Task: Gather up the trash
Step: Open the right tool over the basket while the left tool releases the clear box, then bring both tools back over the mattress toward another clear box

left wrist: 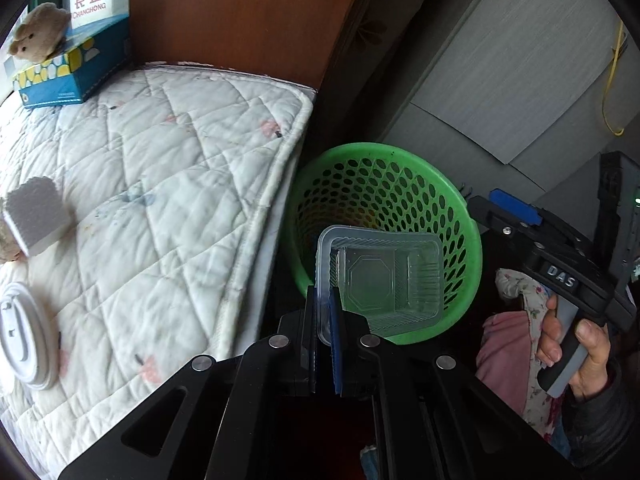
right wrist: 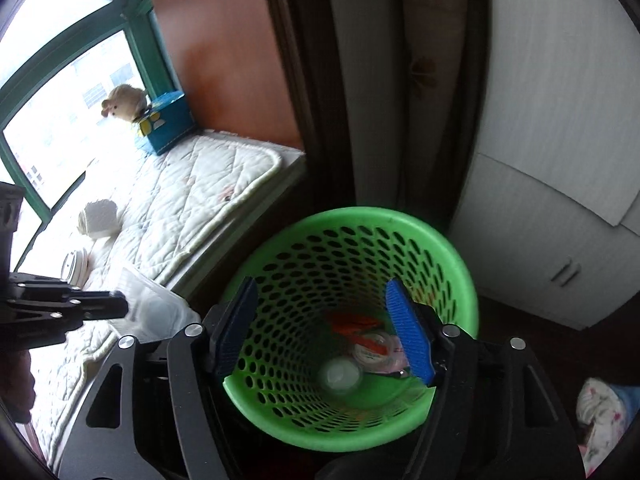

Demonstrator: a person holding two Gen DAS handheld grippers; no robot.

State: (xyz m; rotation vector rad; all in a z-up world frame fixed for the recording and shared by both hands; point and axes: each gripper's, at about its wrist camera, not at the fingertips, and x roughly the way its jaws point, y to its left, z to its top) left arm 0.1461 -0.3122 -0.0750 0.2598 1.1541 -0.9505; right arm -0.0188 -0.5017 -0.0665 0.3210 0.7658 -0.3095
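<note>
Left claw (left wrist: 324, 320) pinches clear tray (left wrist: 384, 280) over green basket (left wrist: 472, 248); right claw (right wrist: 324, 328) gapes wide.

Daylight blows out the window (right wrist: 60, 92), the rest sits dim, edges bend fisheye-style, and close parts blur.

The left hand-held gripper (left wrist: 325, 320) has its jaws closed nearly together, pinching the rim of a clear plastic container (left wrist: 384, 276) that juts forward from the fingertips. The right hand-held gripper (right wrist: 324, 328) points steeply downward with its blue-padded fingers (right wrist: 410, 332) spread wide and nothing between them. In the left wrist view, the person's right hand (left wrist: 576, 344) wraps around that gripper's grey handle.
</note>
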